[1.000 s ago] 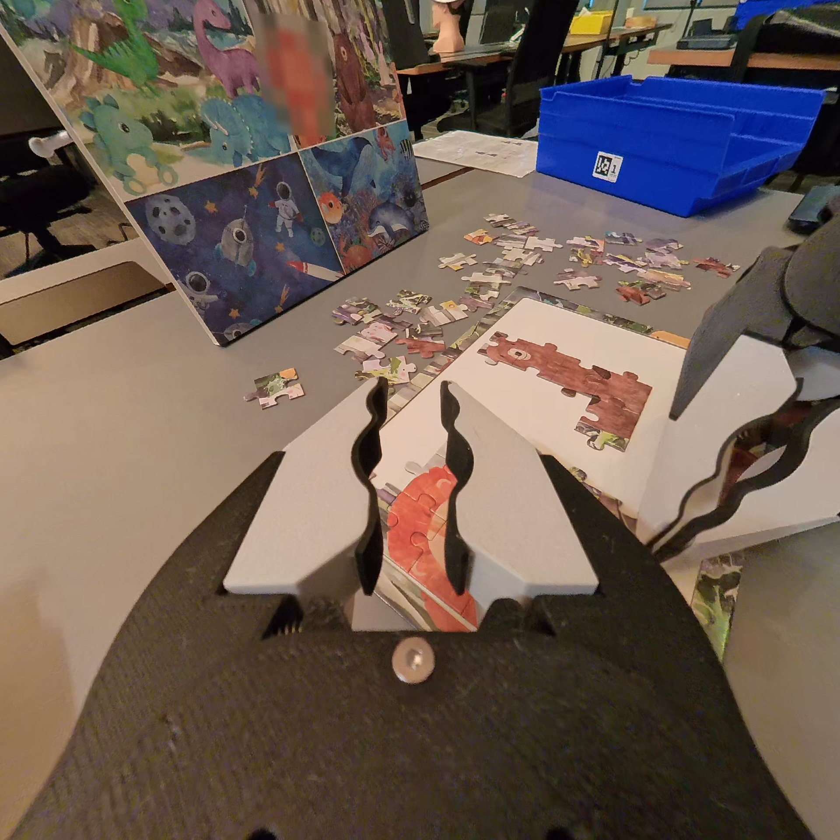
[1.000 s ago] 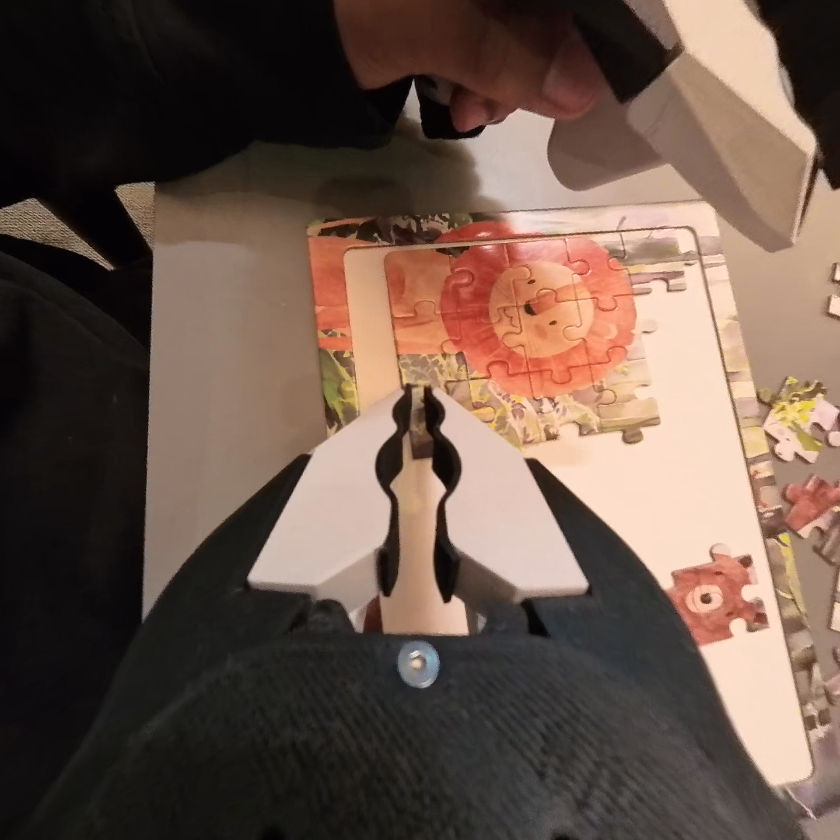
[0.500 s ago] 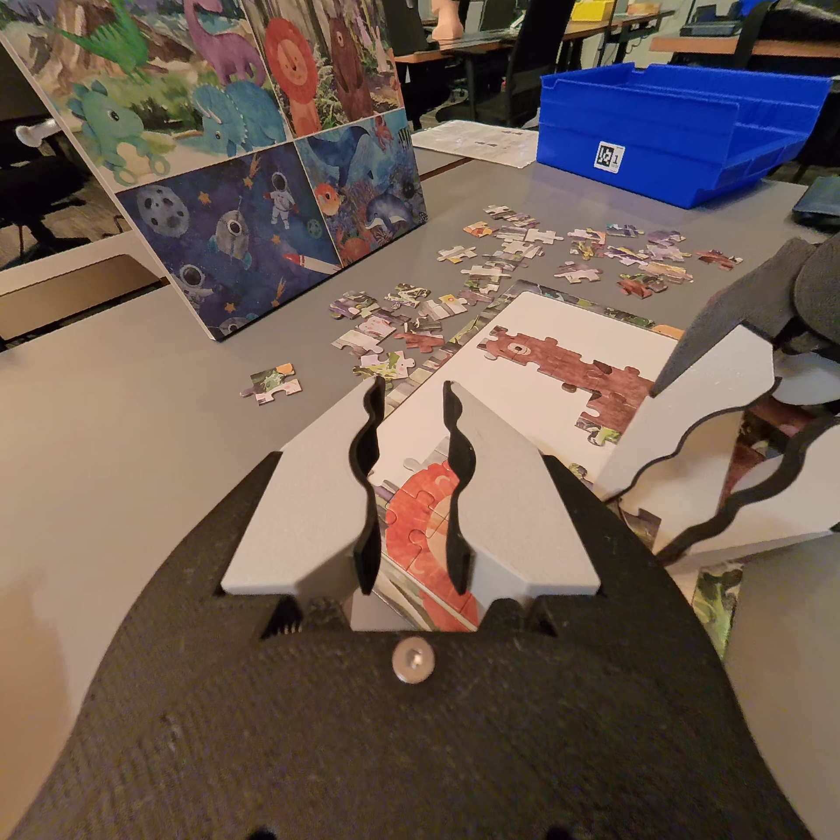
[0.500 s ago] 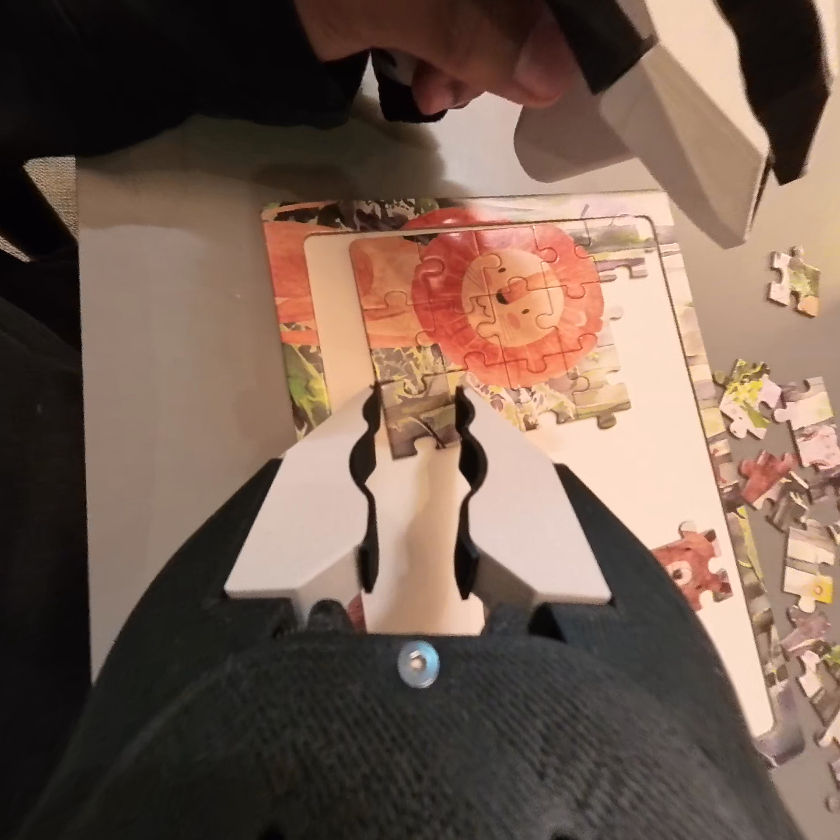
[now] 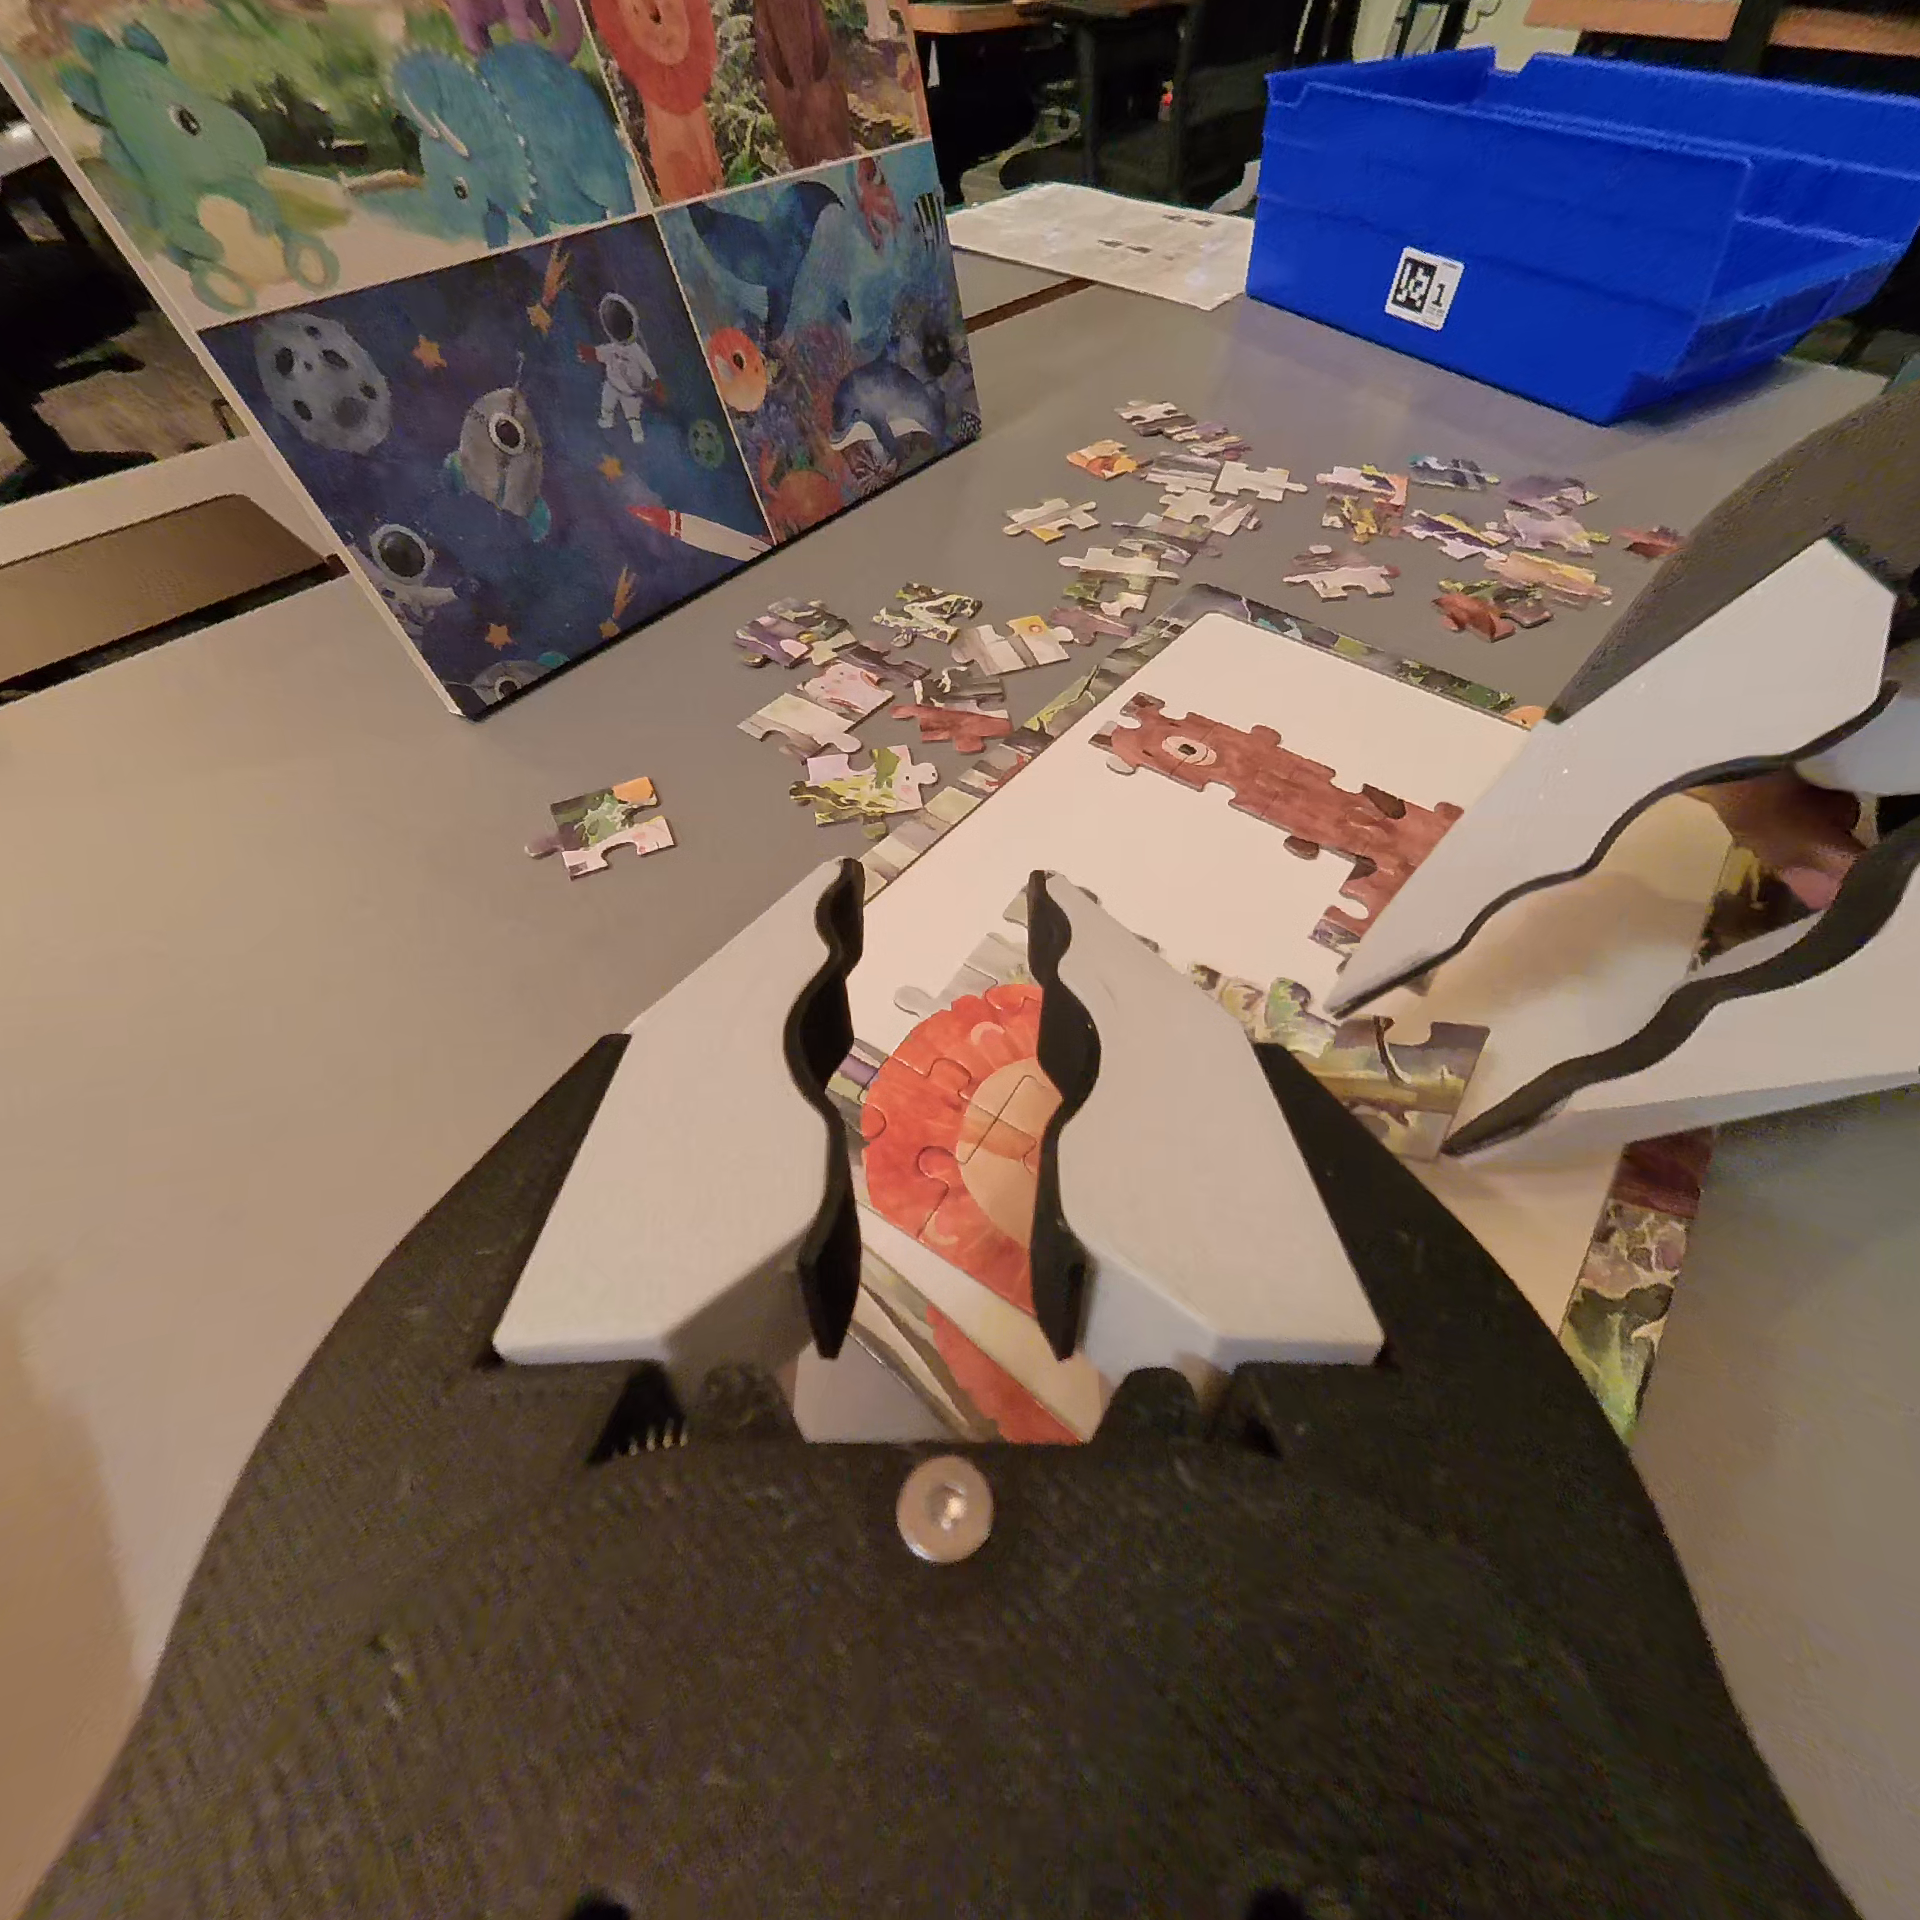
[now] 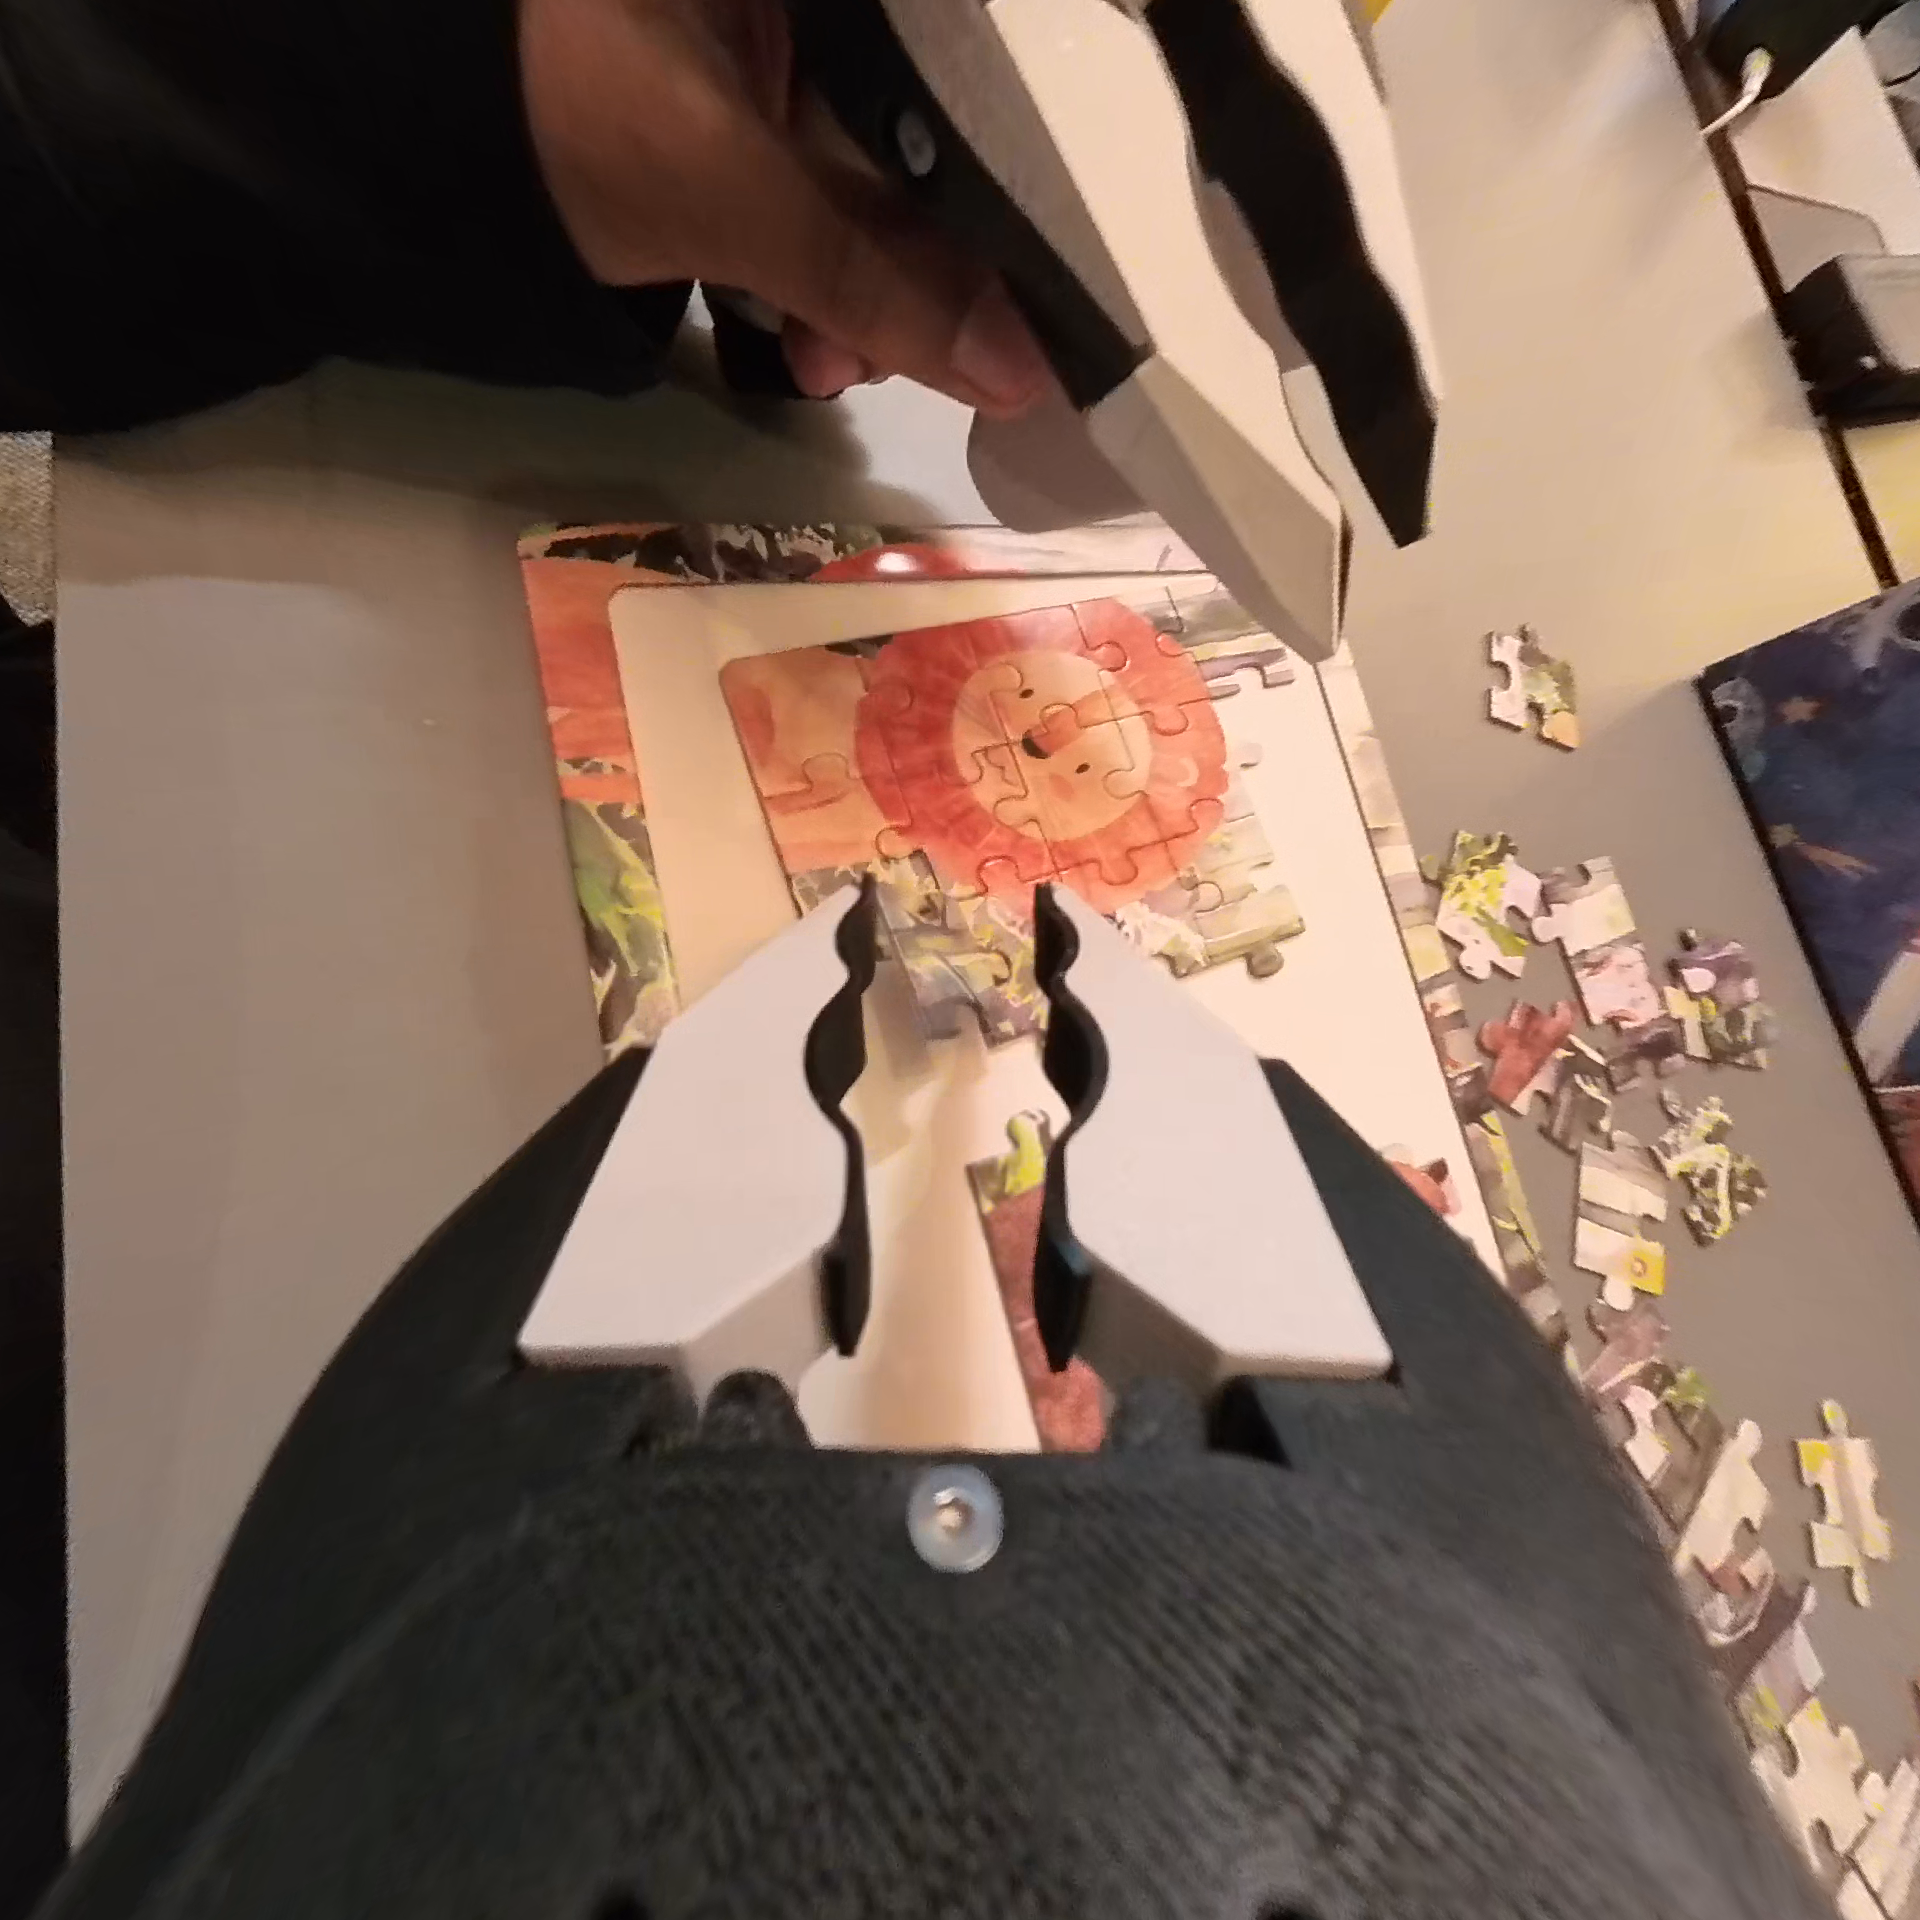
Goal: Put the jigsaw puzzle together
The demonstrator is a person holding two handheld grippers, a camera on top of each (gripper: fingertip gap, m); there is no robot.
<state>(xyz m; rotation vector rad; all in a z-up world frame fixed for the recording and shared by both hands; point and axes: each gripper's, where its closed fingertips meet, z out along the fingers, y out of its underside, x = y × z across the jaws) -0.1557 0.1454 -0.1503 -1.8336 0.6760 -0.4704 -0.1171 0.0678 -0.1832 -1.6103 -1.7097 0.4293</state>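
Over puzzle tray [image 6: 665, 665], right gripper [image 6: 951, 909] hovering, jaws parted, empty, likely lining up foliage piece [image 6: 940, 971] beneath lion cluster [image 6: 1039, 758]. Left gripper [image 5: 945, 883] idling narrowly agape, holding nothing. Loose pieces [image 5: 1351, 509] waiting nearby for picking.

**Right gripper lets go of its piece**

A second ago the right gripper [image 6: 951, 904] was pinched nearly closed on a small piece at the lower edge of the lion section [image 6: 1039, 769]. Its jaws now stand apart, empty, drawn a little back from the foliage pieces [image 5: 1382, 1060] (the released piece lies among them). The left gripper [image 5: 945, 883] has shifted slightly, so the board [image 5: 1226, 665] sits farther in.
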